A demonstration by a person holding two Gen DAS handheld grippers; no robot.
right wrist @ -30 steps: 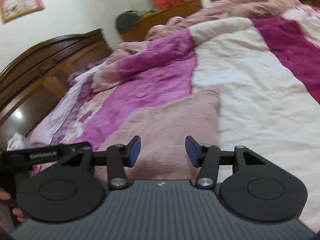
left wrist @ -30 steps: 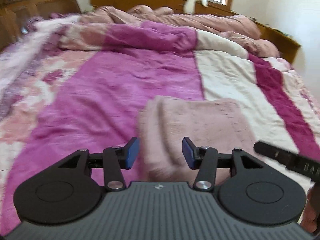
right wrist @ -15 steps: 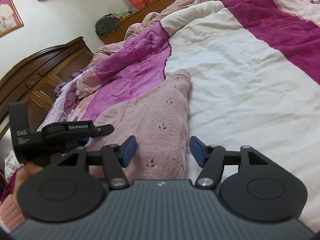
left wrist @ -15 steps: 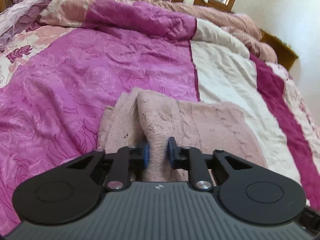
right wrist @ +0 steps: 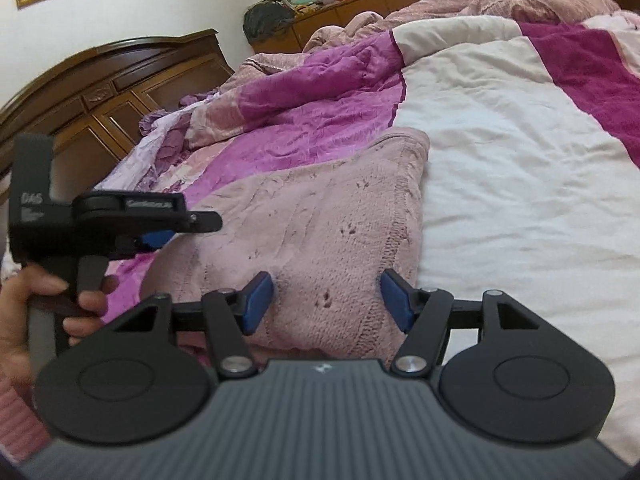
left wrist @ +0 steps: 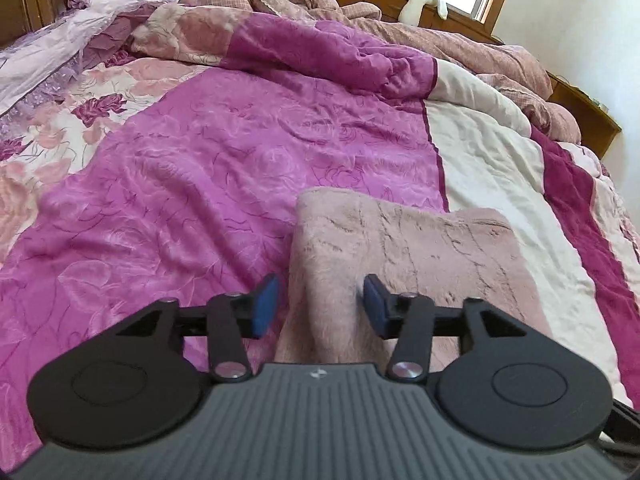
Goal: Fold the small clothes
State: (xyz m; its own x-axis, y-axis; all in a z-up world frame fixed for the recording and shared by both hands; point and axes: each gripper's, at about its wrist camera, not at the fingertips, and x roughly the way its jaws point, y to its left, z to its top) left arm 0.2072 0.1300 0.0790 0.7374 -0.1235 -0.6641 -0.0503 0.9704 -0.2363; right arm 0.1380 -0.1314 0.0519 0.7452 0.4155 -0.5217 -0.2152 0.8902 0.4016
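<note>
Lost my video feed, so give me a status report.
Left gripper opening, right gripper open; neither pinching. Pink knit garment folded flat on quilt. Nothing in the way.

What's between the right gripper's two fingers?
Right wrist view: the pink knit garment lies between the right gripper pads, which stand apart, not pinching it.

The folded garment is laid on the bedspread; bunched bedding is heaped behind it, the headboard stands left.
</note>
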